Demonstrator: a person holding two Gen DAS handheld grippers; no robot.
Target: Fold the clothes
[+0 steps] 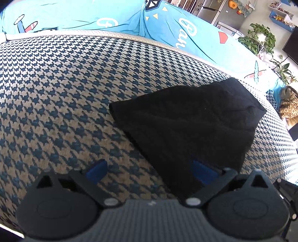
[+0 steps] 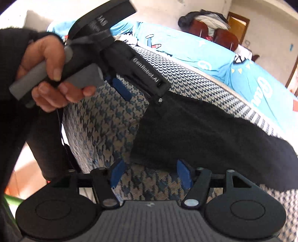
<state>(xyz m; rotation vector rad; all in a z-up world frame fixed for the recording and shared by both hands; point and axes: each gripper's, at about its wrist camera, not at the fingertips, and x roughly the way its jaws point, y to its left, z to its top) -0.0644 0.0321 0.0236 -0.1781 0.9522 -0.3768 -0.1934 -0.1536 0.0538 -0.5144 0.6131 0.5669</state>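
Houndstooth fabric in dark blue and beige covers the cushion (image 1: 65, 89) that fills most of both views, and everything else is placed against it. Behind the cushion lie two bright turquoise pillows (image 1: 186, 31) printed with white lettering and small cartoon shapes. Past the pillows, in the left wrist view, stand a steel fridge (image 1: 212, 11) and several potted plants (image 1: 260, 37).

One garment is in sight: a single black cloth (image 1: 186, 121), lying flat on the cushion toward its right side. It is plain, matte and dark enough that little texture shows; it looks folded into a rough wedge, with a pointed corner toward the cushion's middle and a soft crease near its far edge.

Two grippers are visible. The left gripper (image 1: 150, 170) hovers above the cushion with its blue-padded fingers spread wide, one over bare houndstooth, the other over the near edge of the cloth, pinching nothing. The right gripper (image 2: 150, 175) is likewise spread apart at the cloth's near edge, holding nothing. In the right wrist view, one hand (image 2: 50, 74) in a dark sleeve grips the left gripper's grey handle over the cushion's left part.
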